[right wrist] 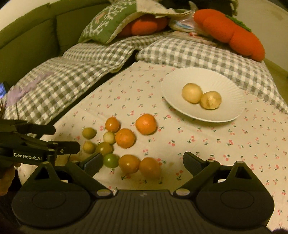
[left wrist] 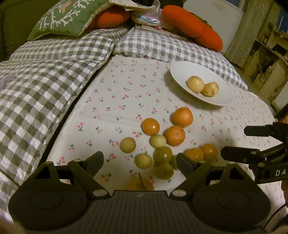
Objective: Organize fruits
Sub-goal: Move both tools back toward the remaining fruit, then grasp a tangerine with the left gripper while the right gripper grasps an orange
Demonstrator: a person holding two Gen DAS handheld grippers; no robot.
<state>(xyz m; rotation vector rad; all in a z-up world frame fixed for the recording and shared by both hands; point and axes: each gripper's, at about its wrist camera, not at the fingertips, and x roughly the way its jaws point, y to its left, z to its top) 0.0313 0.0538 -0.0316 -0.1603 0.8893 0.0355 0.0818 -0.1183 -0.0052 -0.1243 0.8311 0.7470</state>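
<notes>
A white plate [left wrist: 181, 72] [right wrist: 221, 79] holds two pale yellow fruits [left wrist: 195, 84] [right wrist: 192, 92] at the far right of the cherry-print cloth. Several oranges [left wrist: 182, 117] [right wrist: 145, 124] and small green-yellow fruits [left wrist: 127, 144] [right wrist: 89, 133] lie loose on the cloth in front of it. My left gripper [left wrist: 140, 162] is open and empty, low over the green fruits [left wrist: 163, 155]. My right gripper [right wrist: 143, 162] is open and empty, just above two oranges [right wrist: 129, 163]. Each gripper shows in the other's view, the right one in the left wrist view [left wrist: 235, 142] and the left one in the right wrist view [right wrist: 66, 138].
A grey checked quilt [left wrist: 45, 86] [right wrist: 75, 72] borders the cloth on the left and back. A green patterned pillow [left wrist: 63, 16] [right wrist: 111, 23] and orange plush cushions [left wrist: 192, 23] [right wrist: 232, 30] lie at the back. Shelving [left wrist: 266, 59] stands at the right.
</notes>
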